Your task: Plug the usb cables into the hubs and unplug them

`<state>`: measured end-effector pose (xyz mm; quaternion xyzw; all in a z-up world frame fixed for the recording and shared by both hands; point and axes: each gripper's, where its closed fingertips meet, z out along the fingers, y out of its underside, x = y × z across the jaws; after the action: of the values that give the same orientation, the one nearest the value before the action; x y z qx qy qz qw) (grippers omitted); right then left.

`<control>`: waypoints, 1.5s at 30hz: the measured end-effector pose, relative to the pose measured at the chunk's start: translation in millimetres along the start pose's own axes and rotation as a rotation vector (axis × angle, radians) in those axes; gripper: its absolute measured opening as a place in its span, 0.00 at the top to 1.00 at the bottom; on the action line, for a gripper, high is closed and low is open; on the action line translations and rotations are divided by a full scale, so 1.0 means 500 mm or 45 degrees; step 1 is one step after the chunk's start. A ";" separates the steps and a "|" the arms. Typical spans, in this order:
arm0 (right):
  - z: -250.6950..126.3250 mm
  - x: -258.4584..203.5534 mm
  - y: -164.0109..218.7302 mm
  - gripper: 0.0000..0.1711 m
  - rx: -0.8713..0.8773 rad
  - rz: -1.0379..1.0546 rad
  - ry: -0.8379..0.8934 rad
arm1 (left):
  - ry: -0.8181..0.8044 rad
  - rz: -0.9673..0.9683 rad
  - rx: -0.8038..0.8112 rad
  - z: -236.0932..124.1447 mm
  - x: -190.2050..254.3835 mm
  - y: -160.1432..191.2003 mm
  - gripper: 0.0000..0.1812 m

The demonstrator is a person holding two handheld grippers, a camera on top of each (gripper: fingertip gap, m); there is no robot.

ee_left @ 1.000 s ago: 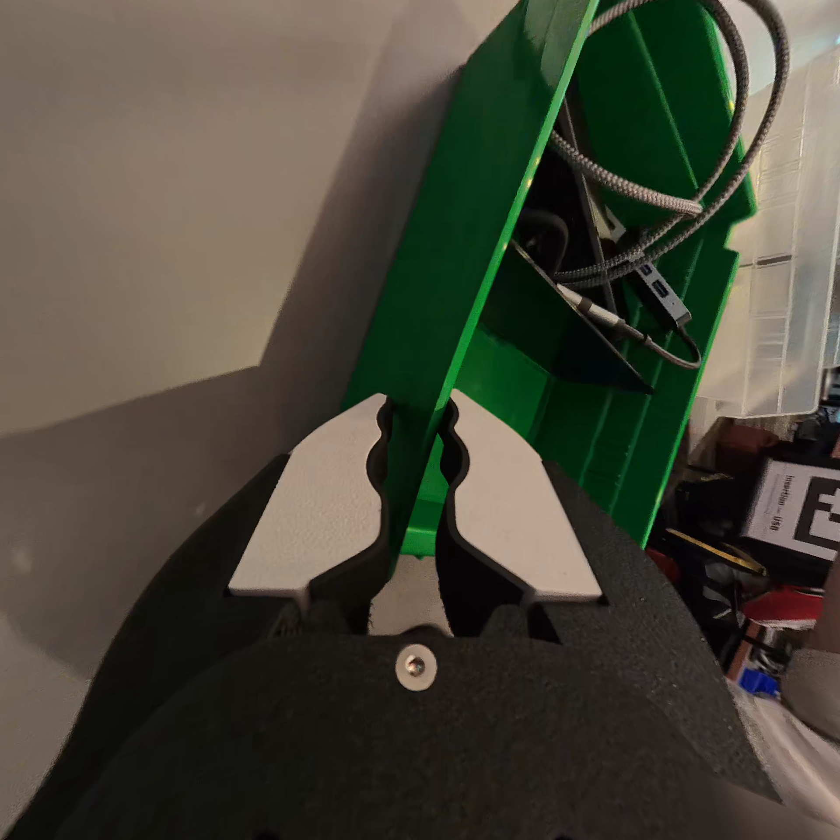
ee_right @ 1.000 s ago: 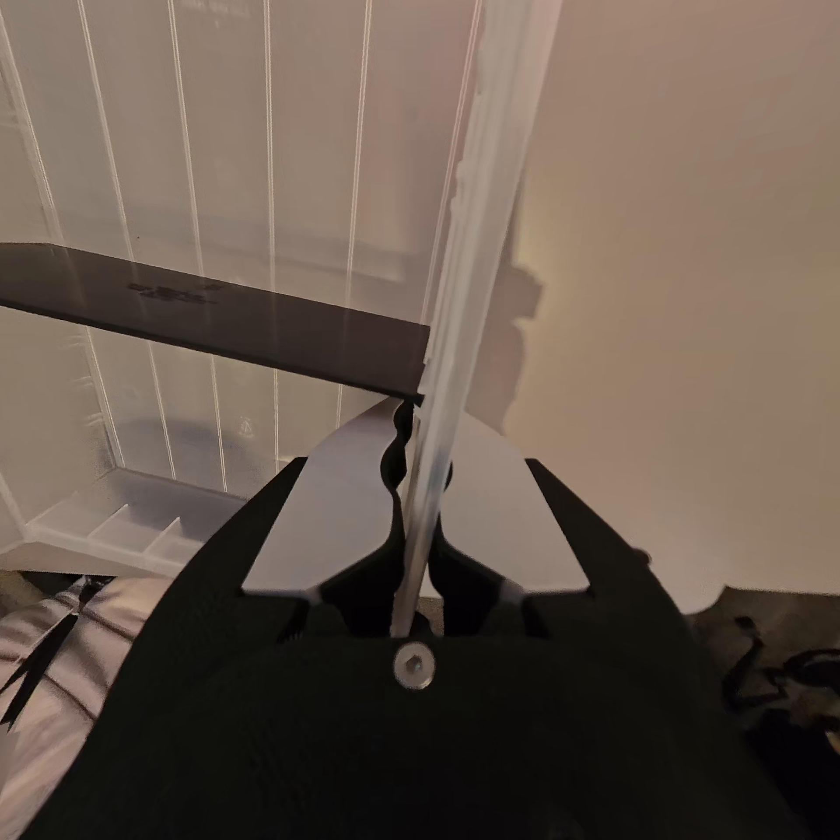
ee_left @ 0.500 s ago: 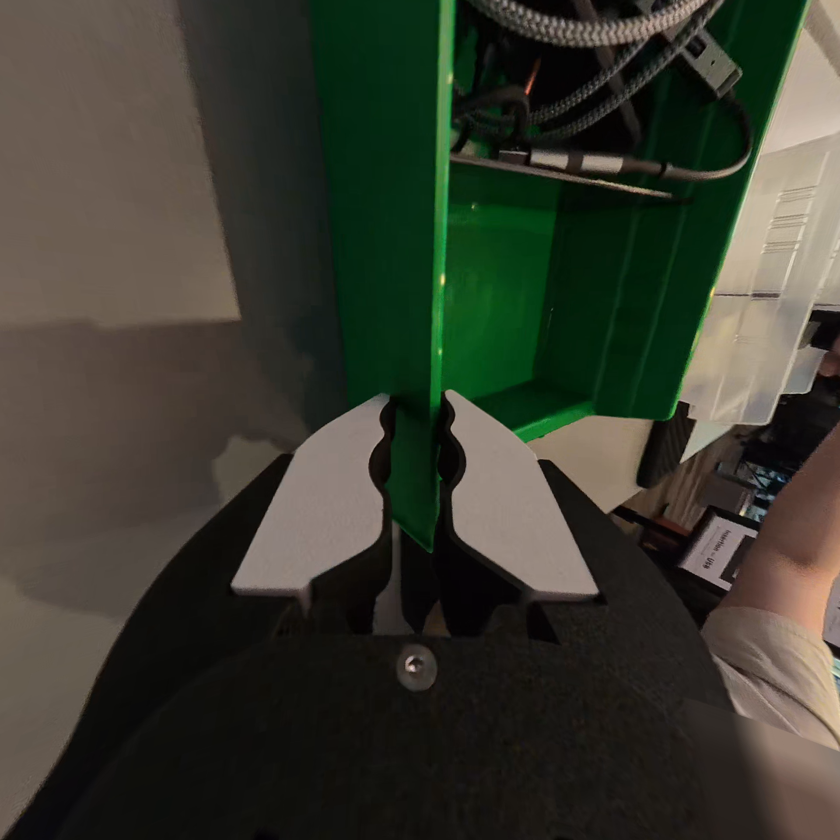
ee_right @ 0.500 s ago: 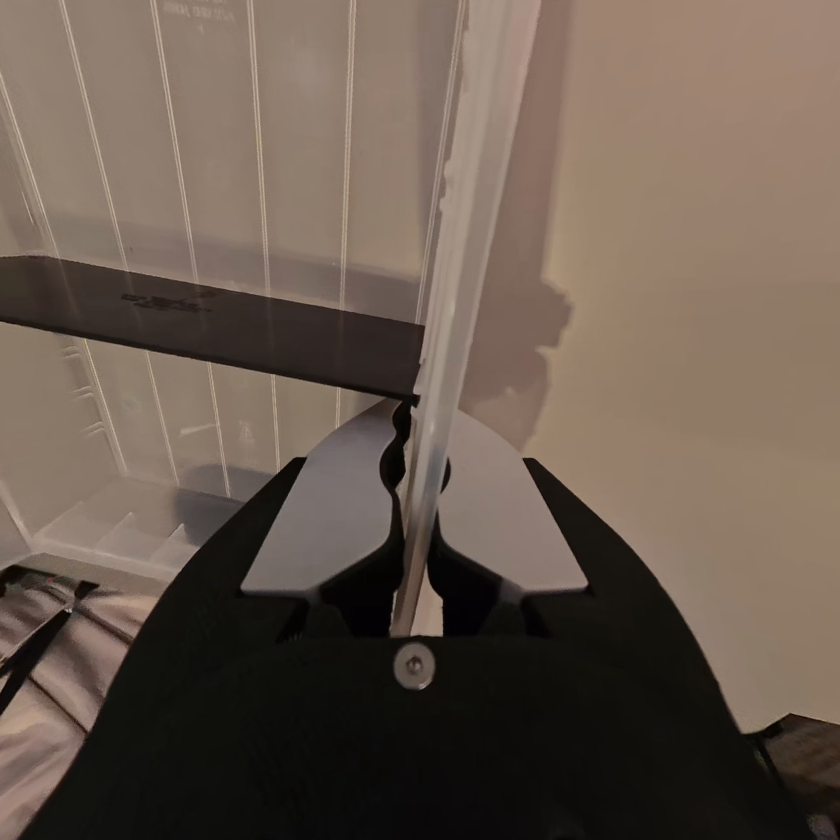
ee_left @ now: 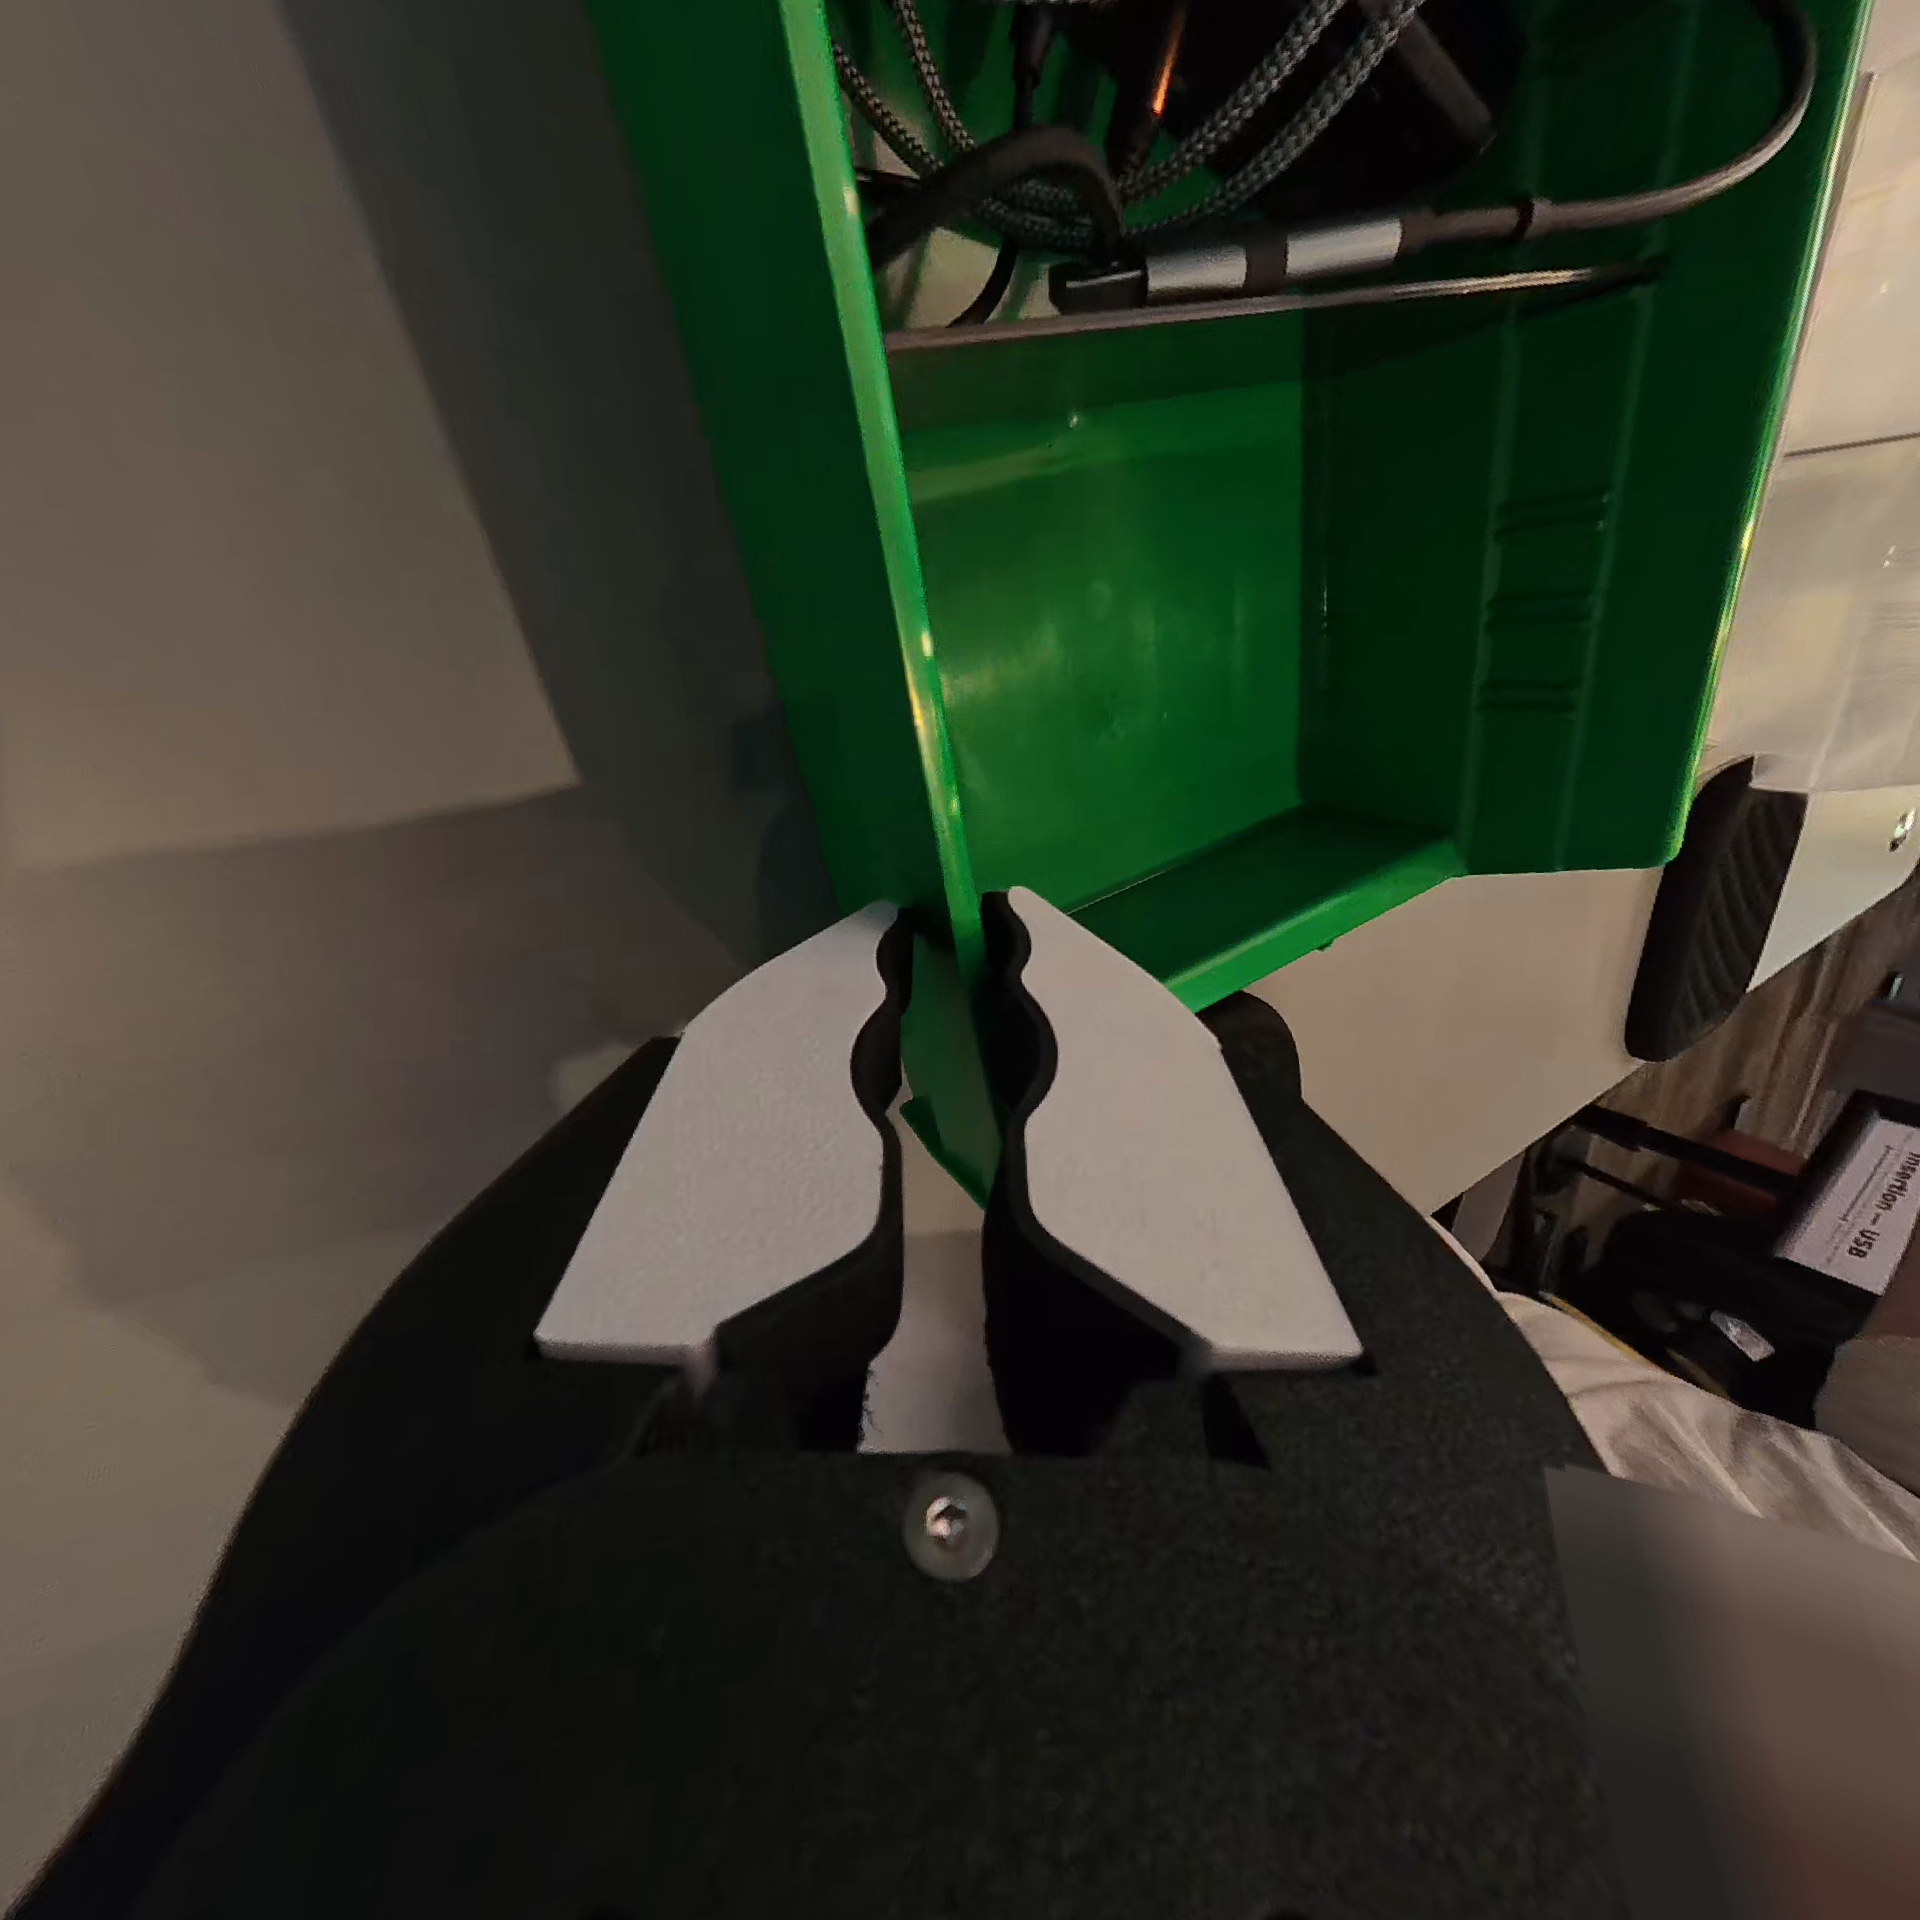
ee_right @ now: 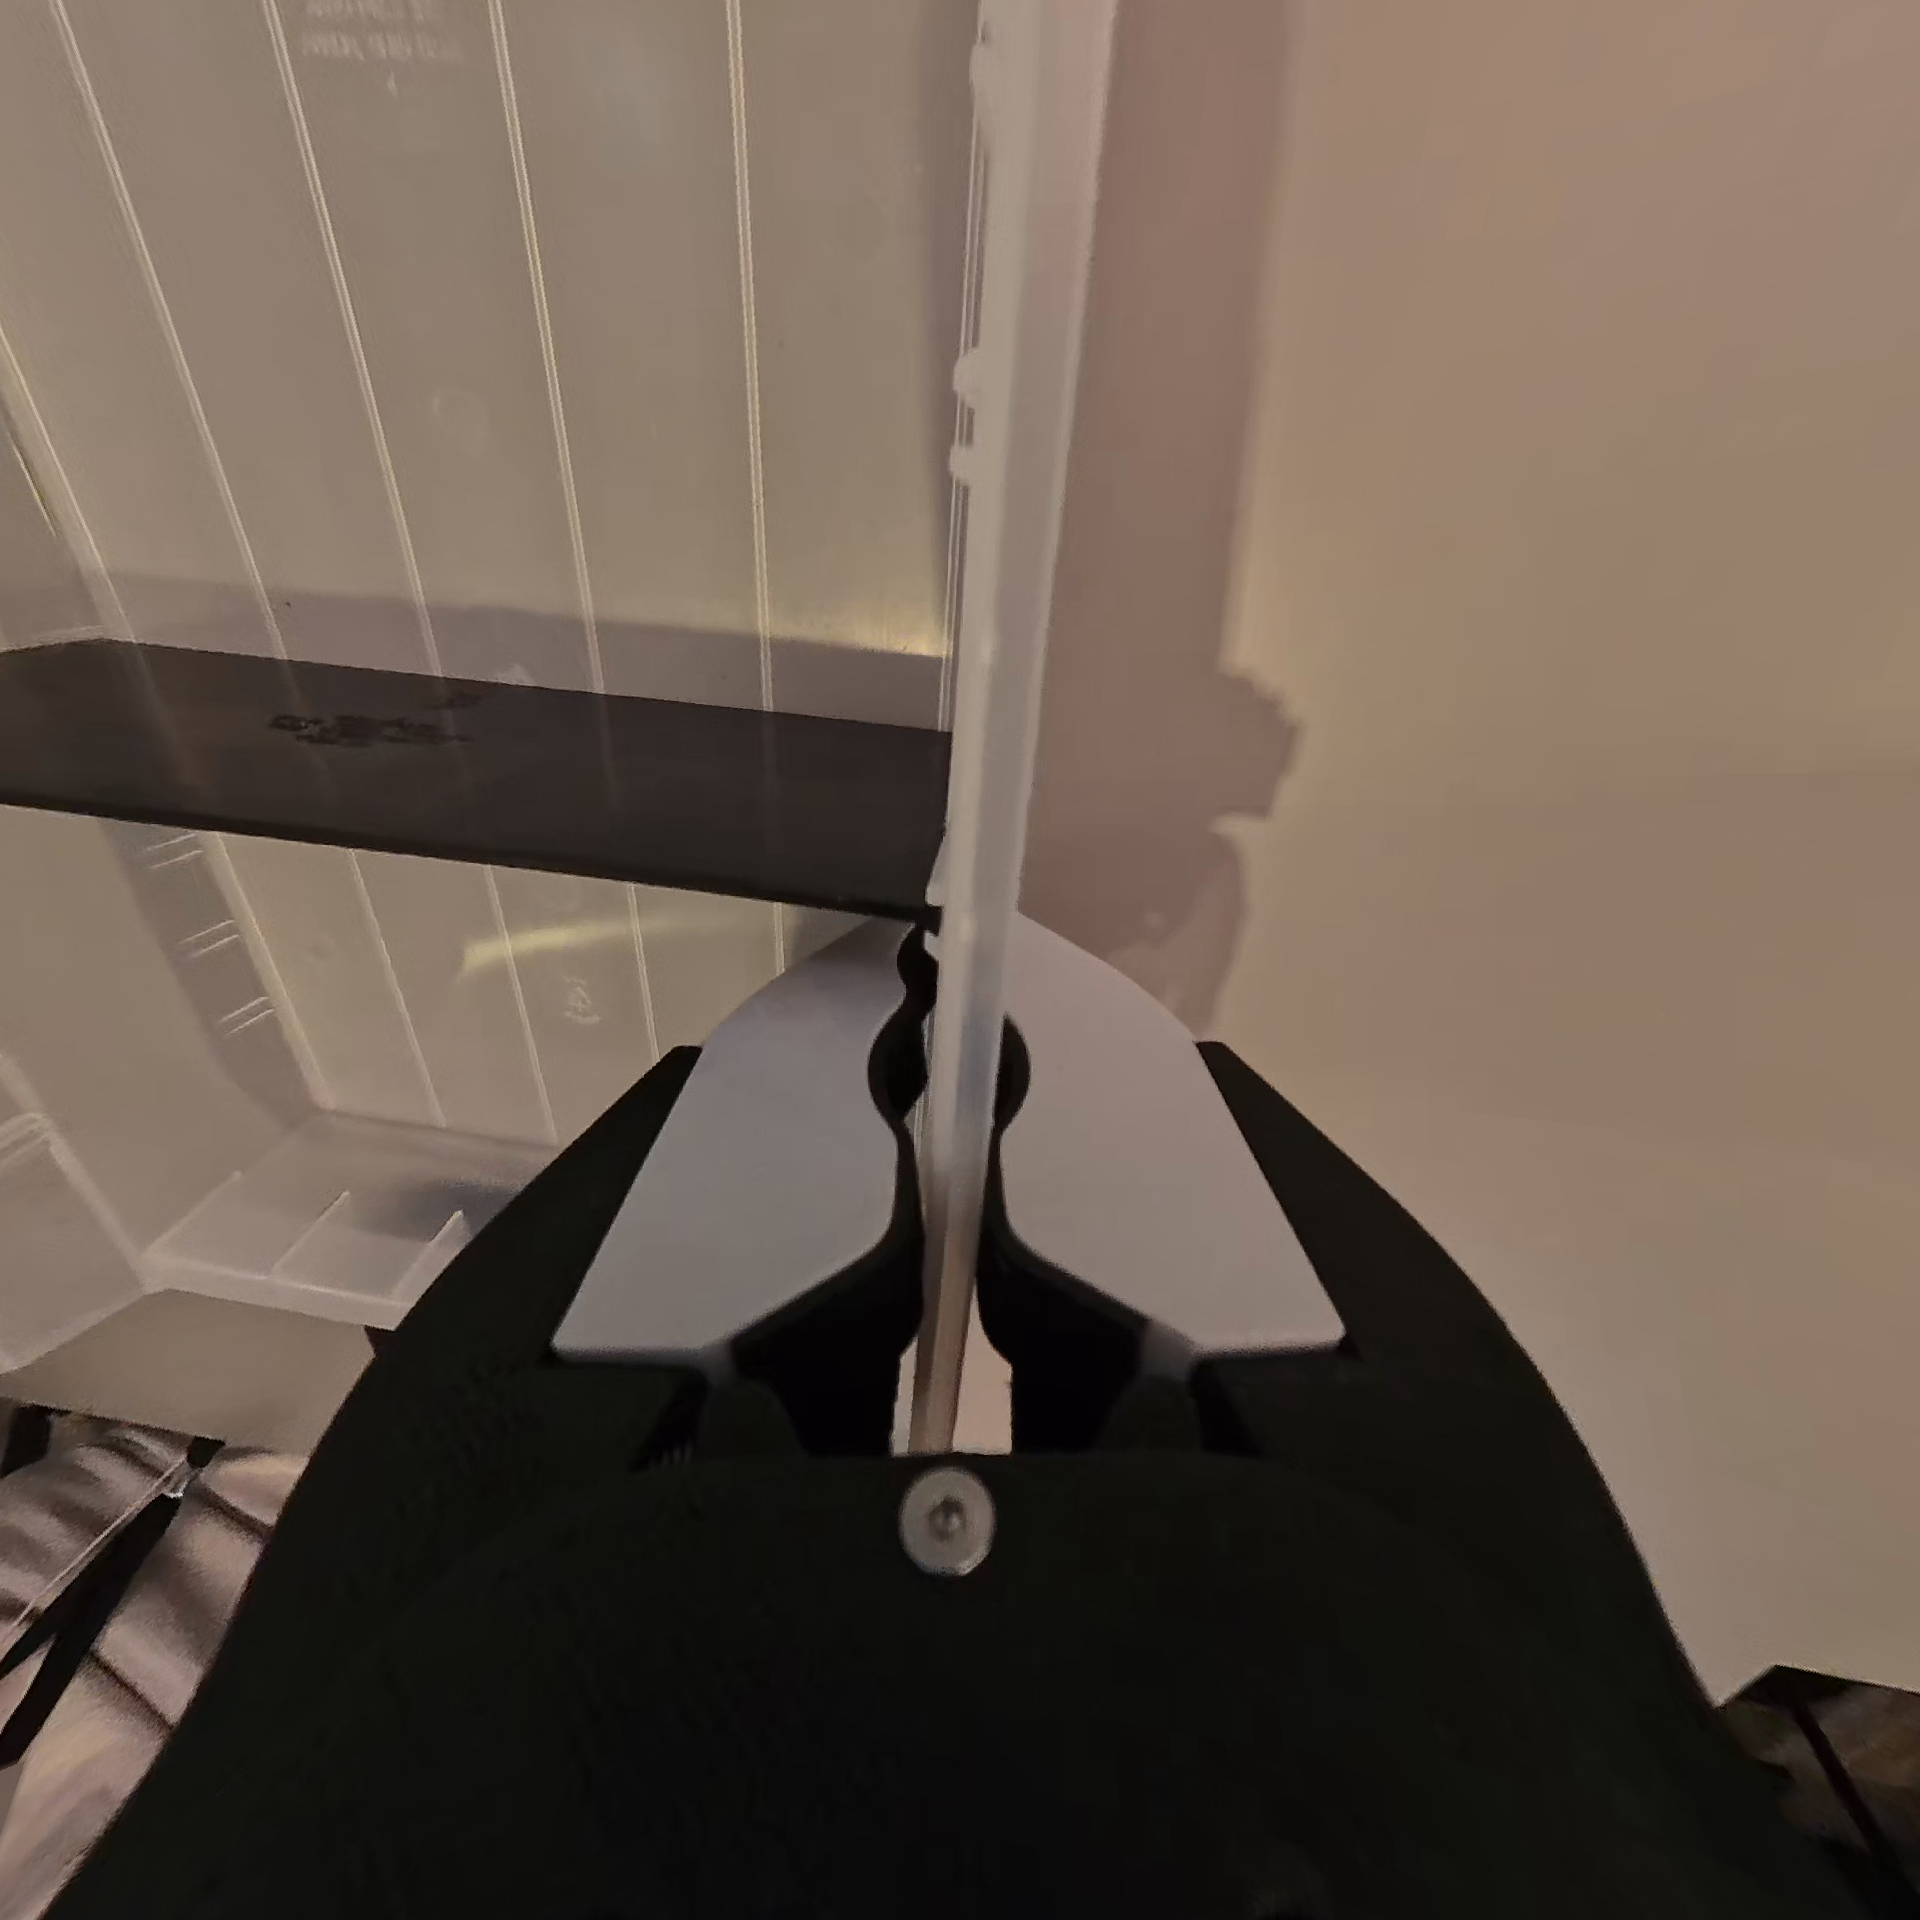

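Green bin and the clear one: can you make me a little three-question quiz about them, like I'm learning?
1. True or false: the left gripper is shut on the green bin wall.
2. What does the right gripper pinch: A a cable, B the clear bin wall, C nothing?
3. Where do the braided cables lie: before or beyond the green bin's dark divider?

Key: 1 true. 2 B. 3 beyond it.

Each wrist view close along its tongs [ee_left: 951,925] [ee_right: 940,940], no overlap
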<state>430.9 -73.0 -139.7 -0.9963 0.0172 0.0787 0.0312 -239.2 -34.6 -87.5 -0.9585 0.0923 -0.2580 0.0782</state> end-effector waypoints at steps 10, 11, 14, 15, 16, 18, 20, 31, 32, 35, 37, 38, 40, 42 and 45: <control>-0.002 0.018 -0.010 0.97 -0.006 -0.036 0.003 | 0.011 -0.113 0.005 -0.017 -0.018 0.022 0.93; -0.001 0.018 -0.009 0.97 -0.003 -0.038 0.001 | 0.031 -0.153 0.020 -0.021 -0.016 0.020 0.92; -0.009 0.013 -0.010 0.91 0.046 -0.048 -0.020 | 0.105 -0.224 0.166 -0.055 -0.007 -0.002 0.92; -0.019 0.016 -0.015 0.87 0.089 -0.050 -0.005 | 0.101 -0.231 0.228 -0.073 -0.008 -0.009 0.93; -0.034 0.024 -0.022 0.84 0.147 -0.048 0.034 | 0.087 -0.230 0.286 -0.092 -0.008 -0.013 0.93; -0.081 0.037 -0.037 0.83 0.295 -0.065 0.122 | 0.062 -0.205 0.424 -0.136 0.003 -0.027 0.92; -0.151 0.027 -0.061 0.82 0.523 -0.106 0.168 | 0.076 -0.099 0.600 -0.188 0.041 -0.053 0.93; -0.587 -0.350 -0.076 0.71 2.207 -0.788 0.247 | -0.397 1.093 1.048 -0.163 0.297 -0.230 0.67; -0.593 -0.377 -0.077 0.71 2.219 -0.828 0.281 | -0.449 1.180 0.976 -0.124 0.303 -0.239 0.62; -0.595 -0.438 -0.094 0.72 2.221 -0.943 0.373 | -0.491 1.291 0.699 -0.013 0.311 -0.254 0.51; -0.574 -0.454 -0.116 0.71 2.168 -0.969 0.385 | -0.530 1.382 0.553 0.042 0.304 -0.255 0.51; -0.556 -0.459 -0.124 0.71 2.133 -0.973 0.355 | -0.562 1.422 0.470 0.066 0.292 -0.250 0.53; -0.523 -0.472 -0.137 0.73 2.090 -1.015 0.254 | -0.596 1.453 0.294 0.106 0.267 -0.237 0.58; -0.489 -0.471 -0.150 0.73 2.002 -1.064 0.202 | -0.671 1.461 0.180 0.129 0.241 -0.237 0.60; -0.465 -0.445 -0.162 0.78 1.940 -1.067 0.203 | -0.774 1.506 0.133 0.147 0.227 -0.257 0.65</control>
<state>250.8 -0.7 129.6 -0.6309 -0.3006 -0.0420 0.7140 -87.9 72.8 -70.4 -0.7715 0.5636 0.1058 0.2754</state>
